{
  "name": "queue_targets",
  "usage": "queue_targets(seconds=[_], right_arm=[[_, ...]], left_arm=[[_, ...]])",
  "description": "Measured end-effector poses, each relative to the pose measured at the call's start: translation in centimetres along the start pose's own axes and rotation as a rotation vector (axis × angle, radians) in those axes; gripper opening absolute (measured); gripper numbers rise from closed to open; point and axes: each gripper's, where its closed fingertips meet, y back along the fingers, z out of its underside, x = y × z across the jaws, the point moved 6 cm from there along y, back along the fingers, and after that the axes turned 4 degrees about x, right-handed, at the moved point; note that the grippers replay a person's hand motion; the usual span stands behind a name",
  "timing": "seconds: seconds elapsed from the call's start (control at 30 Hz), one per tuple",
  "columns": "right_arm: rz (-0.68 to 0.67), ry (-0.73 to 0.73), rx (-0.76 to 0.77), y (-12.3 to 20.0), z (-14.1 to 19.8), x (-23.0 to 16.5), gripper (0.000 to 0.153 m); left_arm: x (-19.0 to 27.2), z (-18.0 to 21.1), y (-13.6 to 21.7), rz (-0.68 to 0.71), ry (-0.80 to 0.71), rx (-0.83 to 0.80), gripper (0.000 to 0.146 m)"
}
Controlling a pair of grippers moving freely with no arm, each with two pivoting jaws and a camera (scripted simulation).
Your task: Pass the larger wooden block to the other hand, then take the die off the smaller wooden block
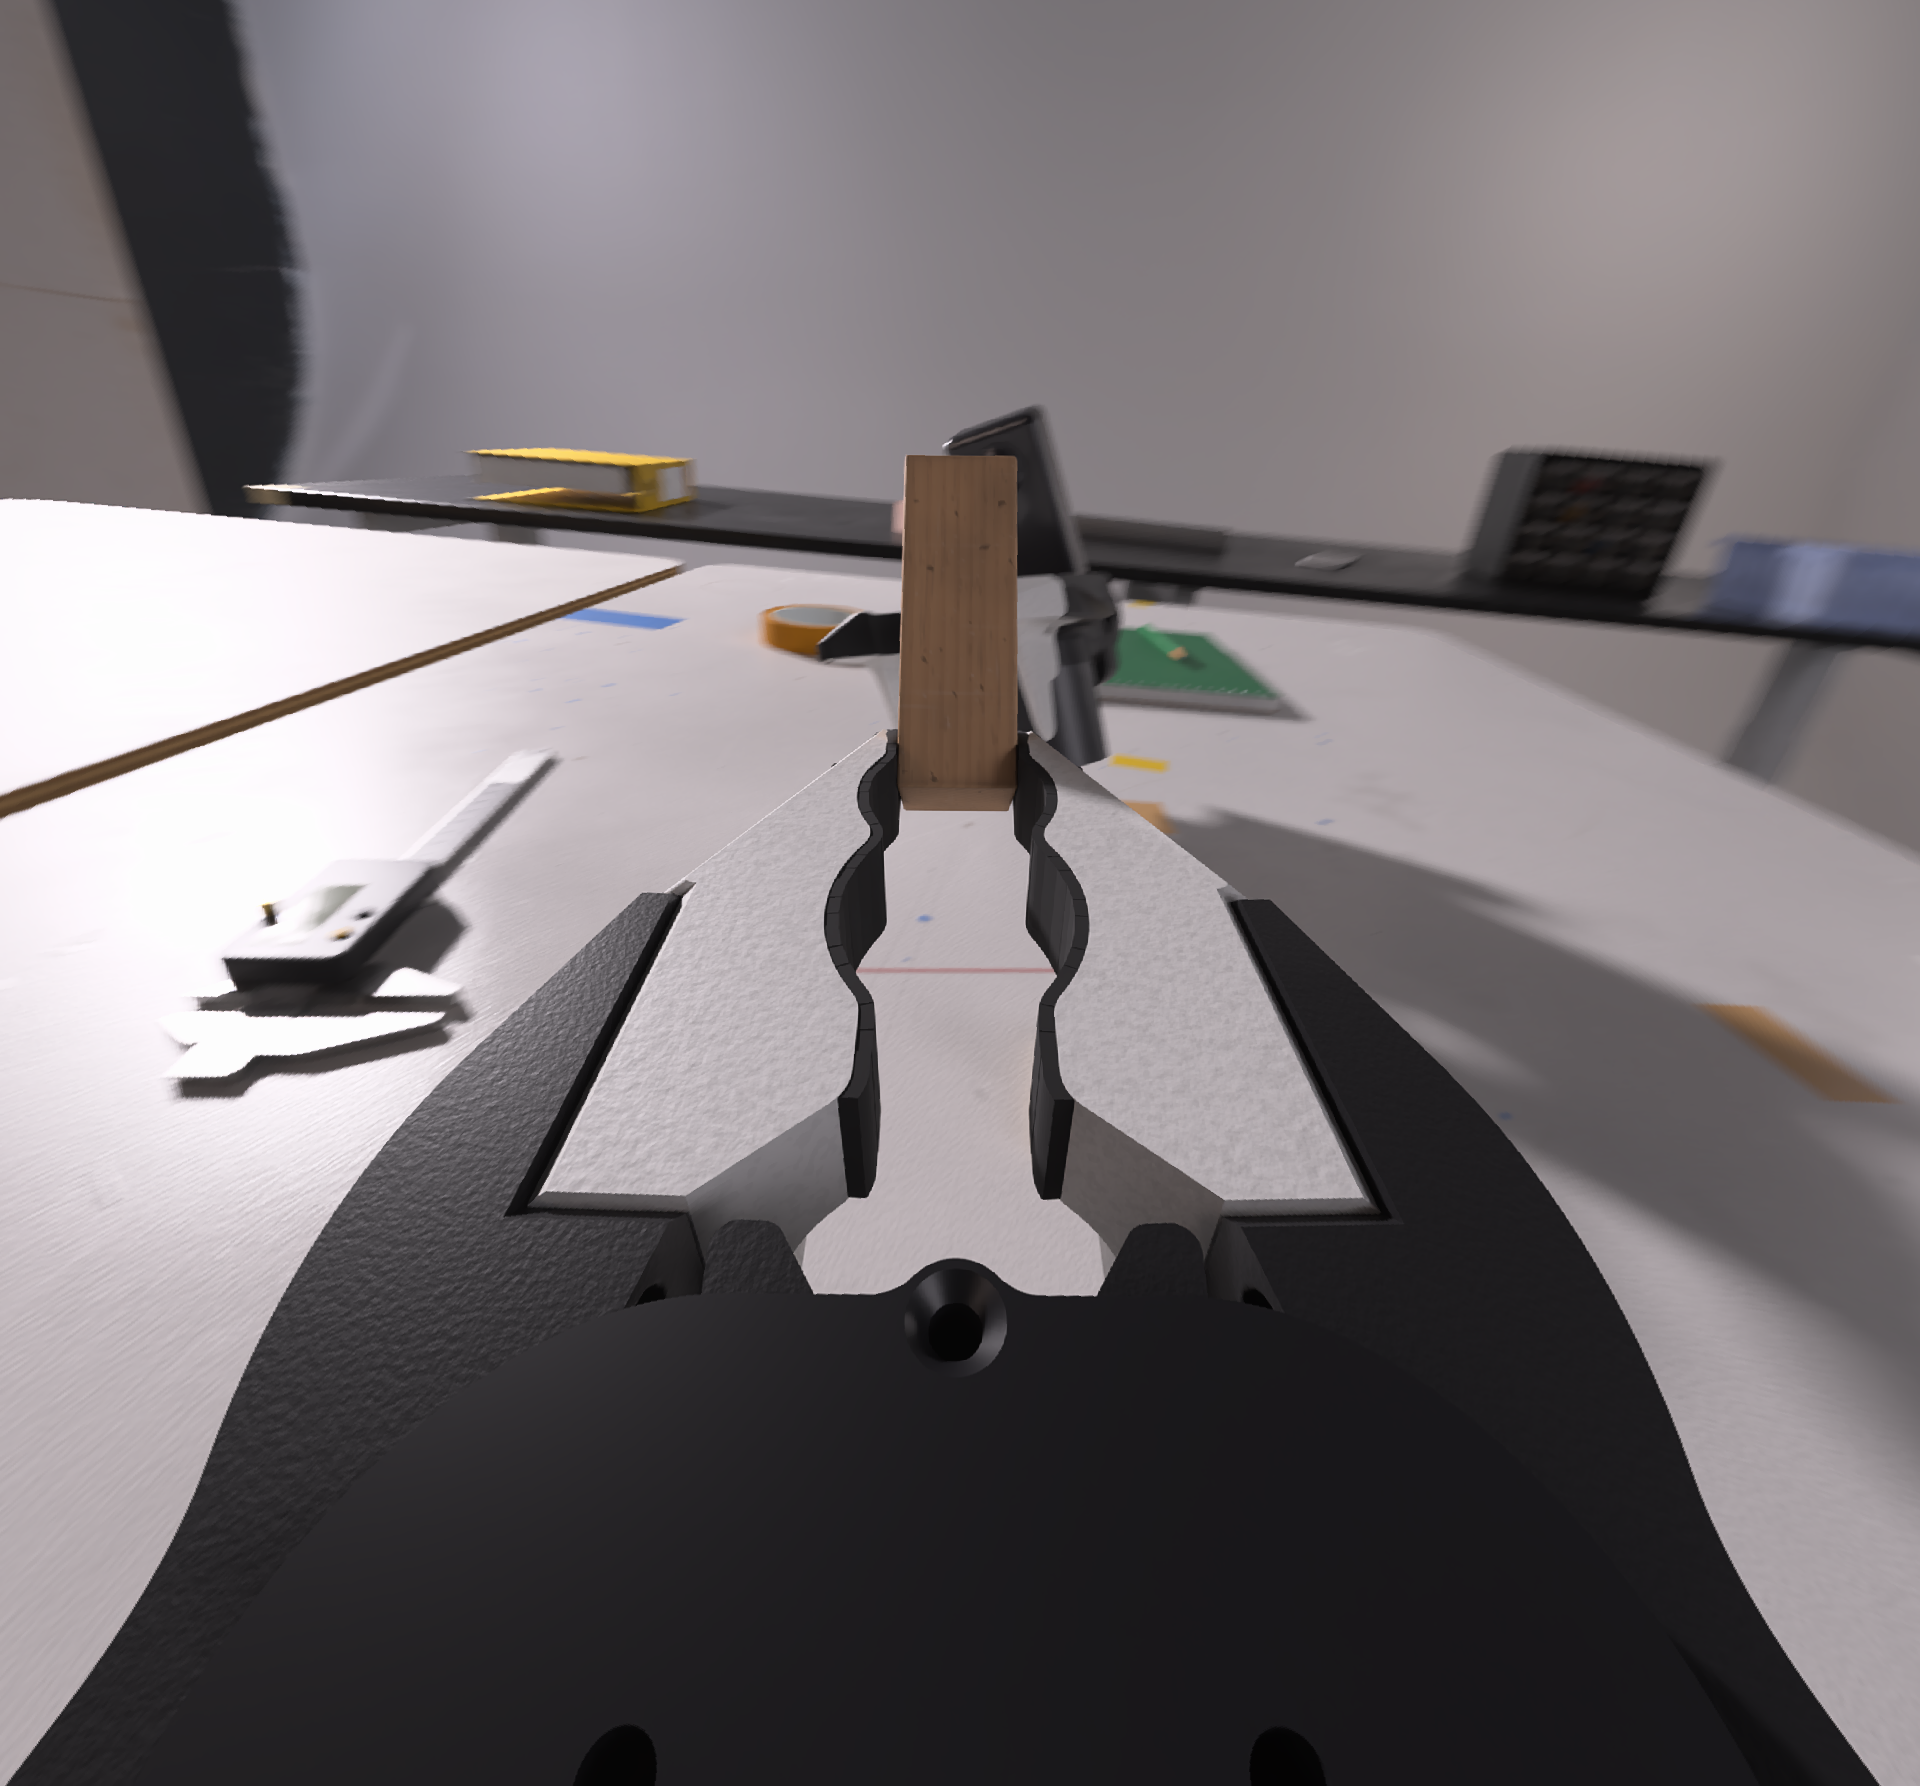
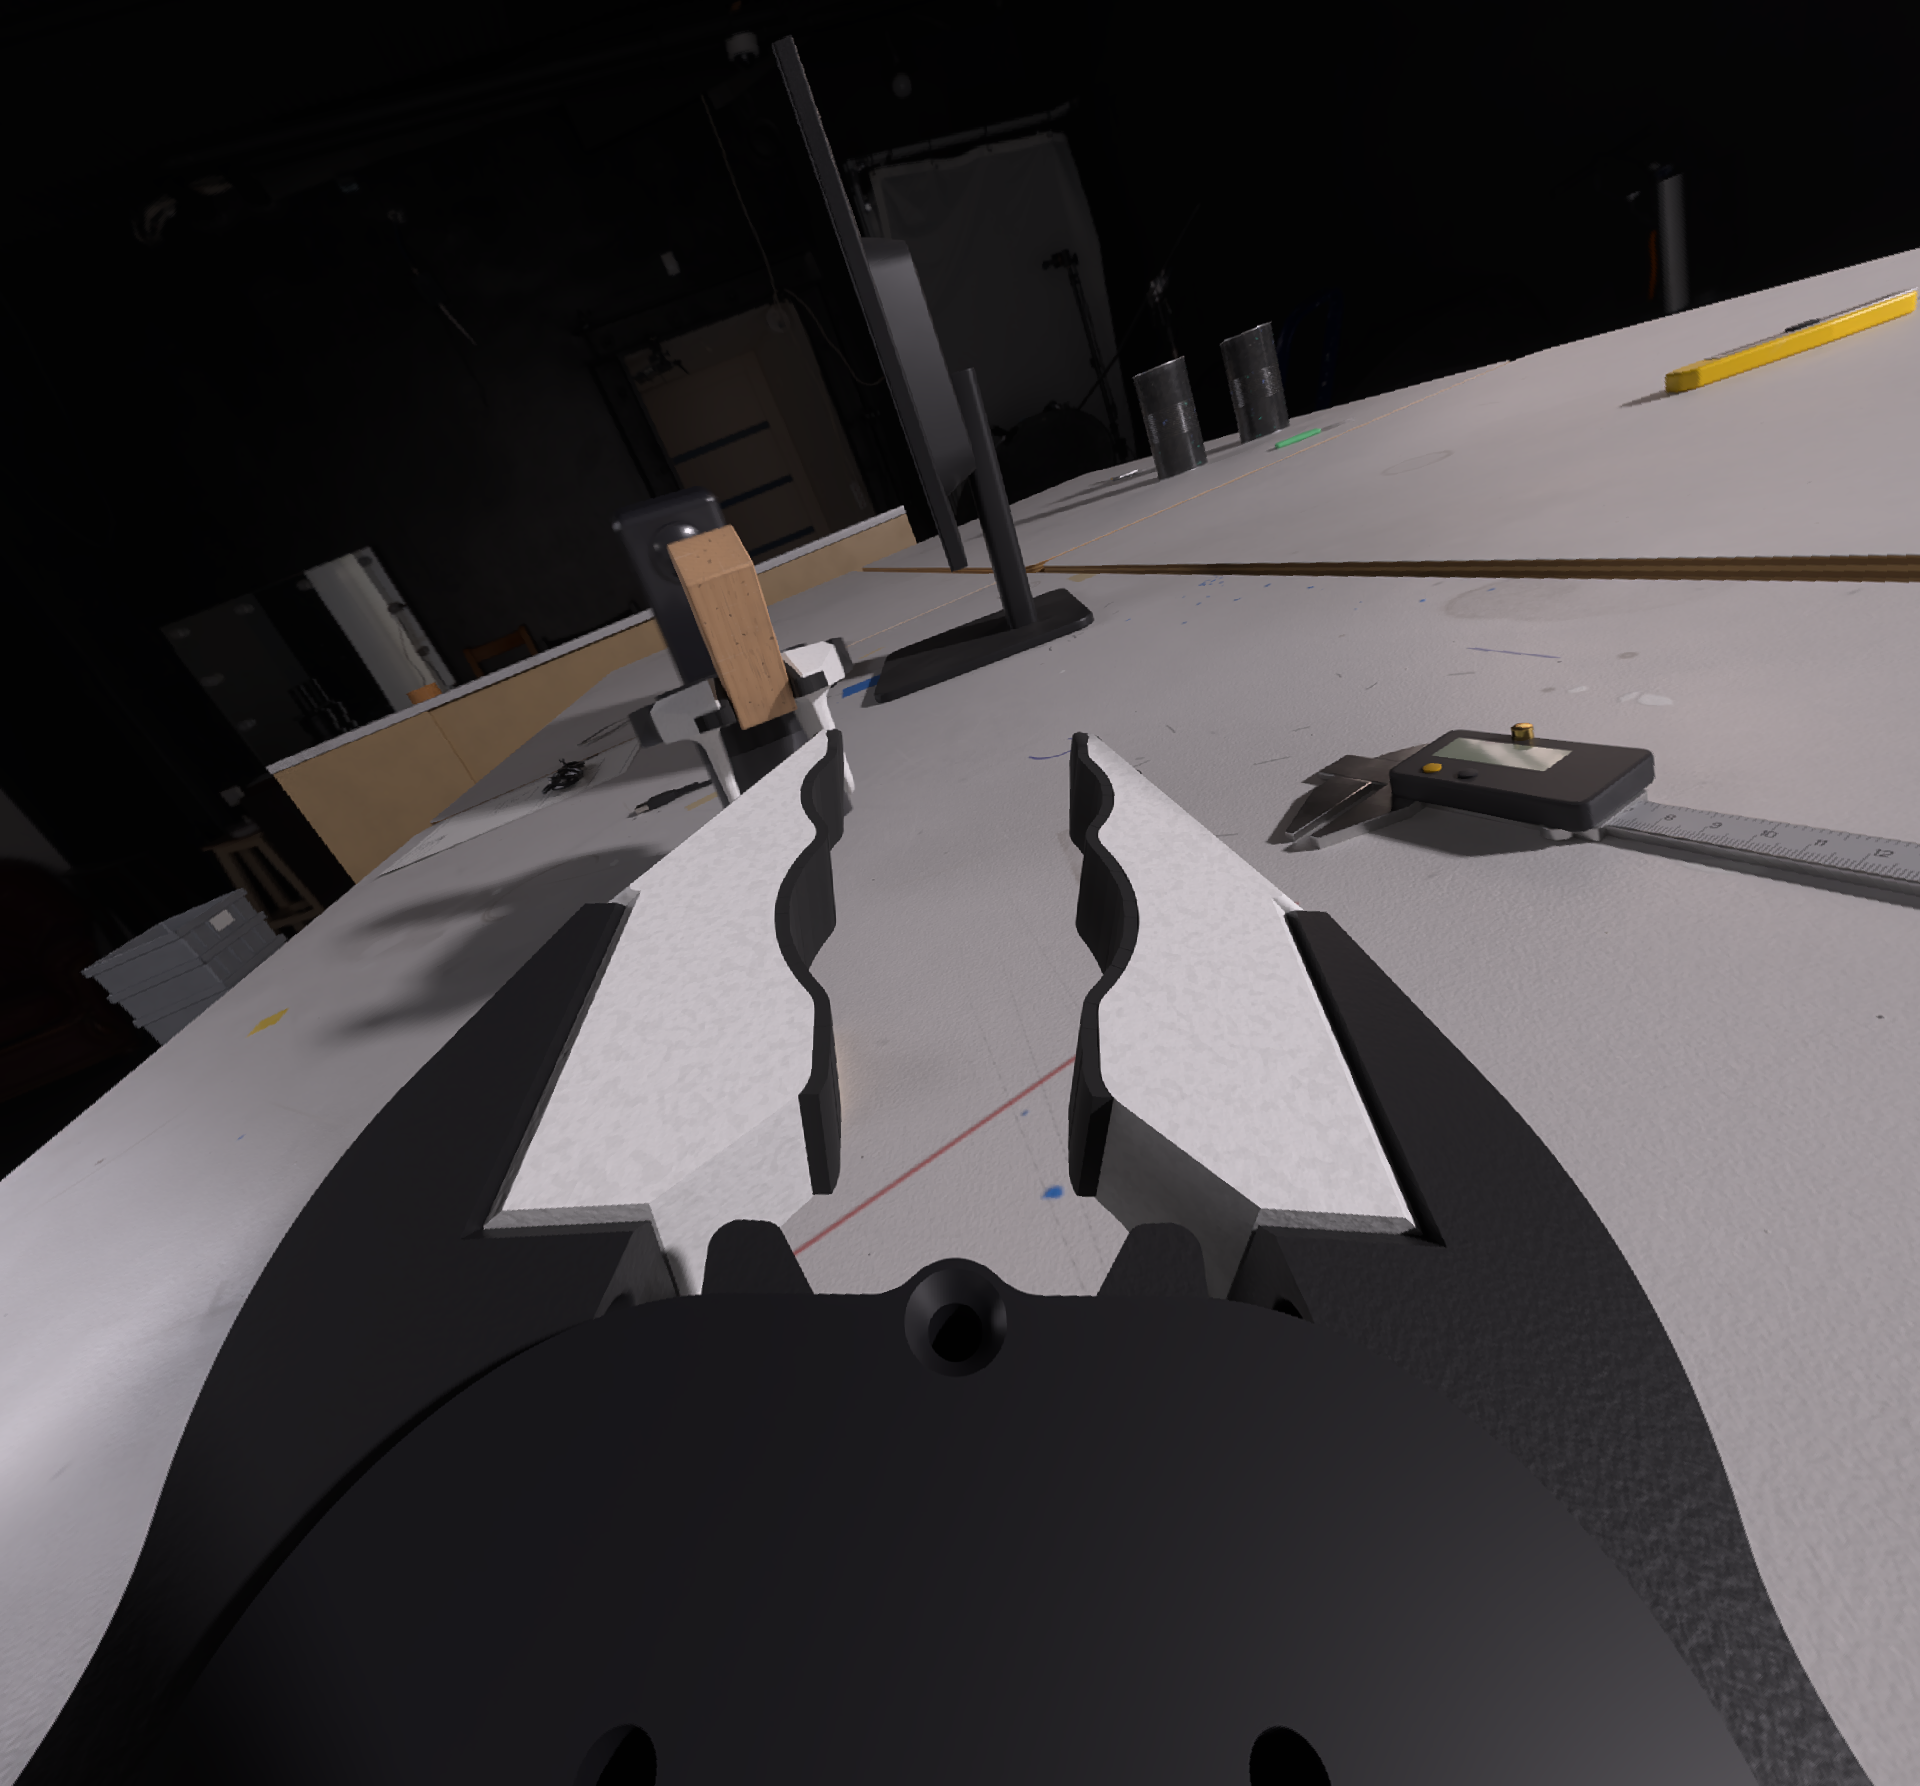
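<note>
My left gripper (image 1: 956,775) is shut on a light wooden block (image 1: 956,635). It pinches the block's lower end between its fingertips, and the block stands upright above the white table (image 1: 312,1269). The right wrist view shows the same block (image 2: 727,630), tilted, in the left gripper (image 2: 764,723), ahead and to the left. My right gripper (image 2: 956,760) is open and empty, and the block lies outside its jaws. In the left wrist view it (image 1: 1049,656) is partly hidden just behind the block. I cannot see a smaller block or a die.
A digital caliper (image 1: 343,915) (image 2: 1517,780) lies on the table. A tape roll (image 1: 805,624) and a green pad (image 1: 1184,666) lie farther back. A monitor on a stand (image 2: 904,365), two dark cylinders (image 2: 1169,417) and a yellow level (image 2: 1787,344) are beyond.
</note>
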Motion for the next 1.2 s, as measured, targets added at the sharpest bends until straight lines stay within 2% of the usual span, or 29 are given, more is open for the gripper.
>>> queue_targets(seconds=[0.17,0.33,0.67,0.83,0.93,1.03,1.2], right_arm=[[-0.004,-0.011,0.002,0.0,0.0,0.1,0.044],[-0.008,-0.025,0.006,0.0,0.0,0.2,0.061],[-0.009,-0.026,0.005,0.0,0.0,0.2,0.064],[0.02,0.062,-0.011,0.1,0.0,-0.4,0.062],[0.048,0.138,-0.053,0.4,0.2,-1.3,0.06],[0.032,0.144,-0.073,0.9,0.6,-2.6,0.059],[-0.018,0.142,-0.081,1.6,0.9,-4.4,0.061]], left_arm=[[0.5,0.5,0.8,-0.234,-0.156,-0.143,0.021],[0.4,1.6,0.2,-0.269,-0.198,-0.292,0.021],[0.1,1.3,-0.5,-0.15,-0.003,-0.351,0.021],[1.4,-0.4,-1.8,-0.074,-0.029,-0.404,0.021],[2.5,-0.8,-2.9,0.013,-0.034,-0.518,0.021],[3.4,-0.5,-4.0,0.081,-0.046,-0.628,0.021],[3.9,-0.4,-5.2,0.099,-0.113,-0.754,0.021]])
